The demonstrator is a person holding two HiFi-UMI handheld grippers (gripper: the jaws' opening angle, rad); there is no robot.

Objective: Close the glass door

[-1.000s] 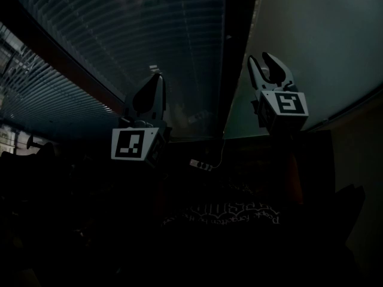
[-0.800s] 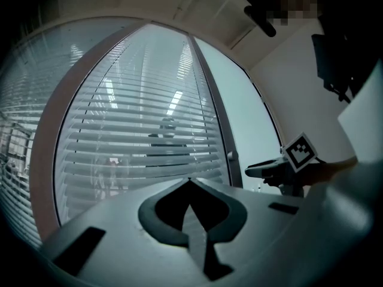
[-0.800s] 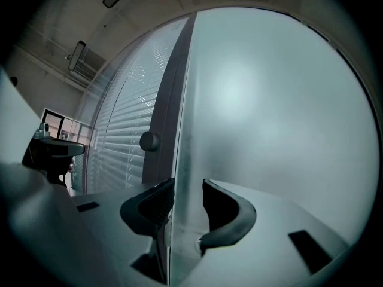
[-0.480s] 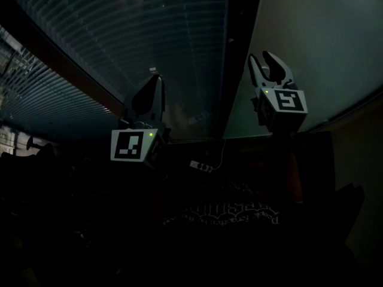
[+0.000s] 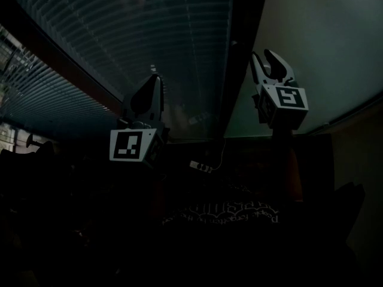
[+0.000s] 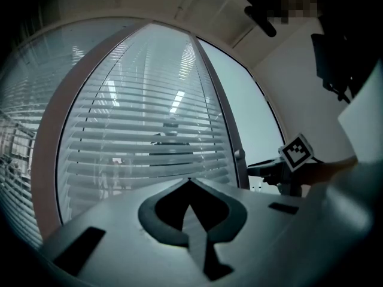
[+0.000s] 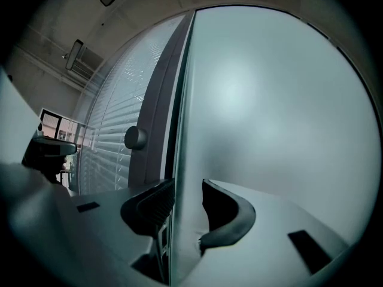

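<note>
The frosted glass door (image 5: 311, 46) fills the right of the head view, and its edge runs beside a dark upright frame (image 5: 239, 70). My right gripper (image 5: 264, 57) points up at that edge. In the right gripper view the door (image 7: 269, 100) passes edge-on between the two jaws of the right gripper (image 7: 187, 202), which close on it from both sides. A round knob (image 7: 134, 138) sits on the frame to the left. My left gripper (image 5: 157, 78) hangs in front of the slatted-blind pane (image 5: 149, 28); the left gripper (image 6: 190, 184) is shut with nothing in it.
The room is very dark below the panes. A small device on a cable (image 5: 201, 165) hangs under the frame. A dark patterned surface (image 5: 230, 211) lies beneath both grippers. More blinds (image 5: 36, 94) run off to the left.
My right gripper has drifted slightly right and up, still on the door's edge, and the dark frame sits a little further right in view. The left gripper has barely moved.
</note>
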